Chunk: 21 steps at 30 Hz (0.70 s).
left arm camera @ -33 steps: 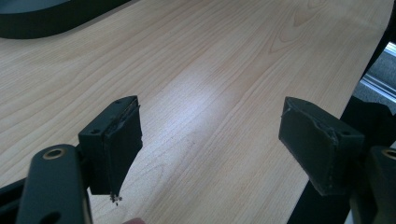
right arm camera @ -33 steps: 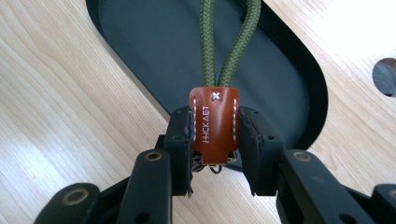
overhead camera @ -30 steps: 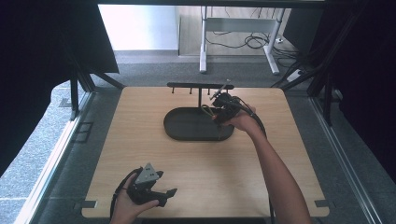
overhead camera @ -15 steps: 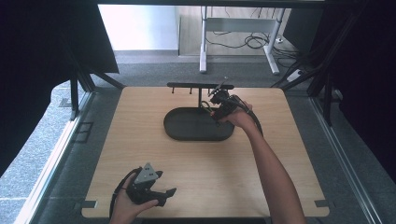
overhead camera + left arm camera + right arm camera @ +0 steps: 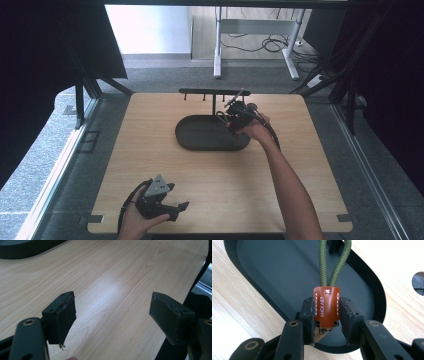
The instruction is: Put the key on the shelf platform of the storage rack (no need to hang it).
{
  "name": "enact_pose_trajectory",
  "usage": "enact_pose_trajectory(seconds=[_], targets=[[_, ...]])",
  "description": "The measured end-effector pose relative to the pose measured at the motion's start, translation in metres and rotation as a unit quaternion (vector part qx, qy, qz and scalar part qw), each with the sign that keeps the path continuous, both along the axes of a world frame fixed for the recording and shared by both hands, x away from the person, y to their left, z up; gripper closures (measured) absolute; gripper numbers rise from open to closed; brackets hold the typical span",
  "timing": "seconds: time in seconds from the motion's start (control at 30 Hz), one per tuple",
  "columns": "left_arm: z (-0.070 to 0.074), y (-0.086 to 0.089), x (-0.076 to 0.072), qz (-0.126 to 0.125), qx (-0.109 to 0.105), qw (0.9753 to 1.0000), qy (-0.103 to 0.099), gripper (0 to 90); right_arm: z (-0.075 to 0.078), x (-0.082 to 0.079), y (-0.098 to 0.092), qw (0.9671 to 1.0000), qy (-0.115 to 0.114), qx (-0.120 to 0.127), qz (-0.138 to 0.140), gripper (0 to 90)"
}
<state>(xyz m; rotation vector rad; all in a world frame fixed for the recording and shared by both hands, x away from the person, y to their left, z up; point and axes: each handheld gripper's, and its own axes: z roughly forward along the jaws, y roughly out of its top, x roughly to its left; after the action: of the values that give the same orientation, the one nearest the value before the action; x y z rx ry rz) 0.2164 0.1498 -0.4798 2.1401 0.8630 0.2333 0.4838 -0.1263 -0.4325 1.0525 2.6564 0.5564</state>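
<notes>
On the light wooden desk sits a dark oval tray, a little past the middle toward 12 o'clock. Behind it, at the desk's 12 o'clock edge, stands a low black rack with small pegs hanging from its bar.

The right tool is held over the tray's 3 o'clock end, with the person's right hand wrapped around it and the forearm running back toward 5 o'clock. Its jaws are closed nearly all the way, pinching a brown leather tab between the pads. The tab has white stitching down both sides, a stitched cross near its top and stamped lettering along its face. A doubled olive-green cord runs out of the tab's top and away toward 12 o'clock in the right gripper view, above the tray floor. A bit of metal seems to poke out below the tab, though it is too shadowed to identify.

The left tool rests near the desk's 7 o'clock corner, held by the left hand, with a grey three-cornered plate on top. In the left gripper view its jaws stand wide apart with nothing between them, only bare wood grain beneath. The tray's rim shows at 11 o'clock in that view, well apart from the tool.
</notes>
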Motion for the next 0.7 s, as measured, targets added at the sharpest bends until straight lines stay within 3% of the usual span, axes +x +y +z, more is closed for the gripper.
enact_pose_trajectory(seconds=[0.43,0.7], targets=[[-0.001,0.000,0.000,0.000,0.001,1.0000,0.002,21.9,-0.012,-0.004,-0.004,0.9999,0.012,0.004,0.008,63.3],[-0.001,-0.002,0.000,-0.002,0.002,1.0000,0.002,21.9,-0.005,-0.010,-0.007,0.9998,0.004,0.009,0.015,59.5]])
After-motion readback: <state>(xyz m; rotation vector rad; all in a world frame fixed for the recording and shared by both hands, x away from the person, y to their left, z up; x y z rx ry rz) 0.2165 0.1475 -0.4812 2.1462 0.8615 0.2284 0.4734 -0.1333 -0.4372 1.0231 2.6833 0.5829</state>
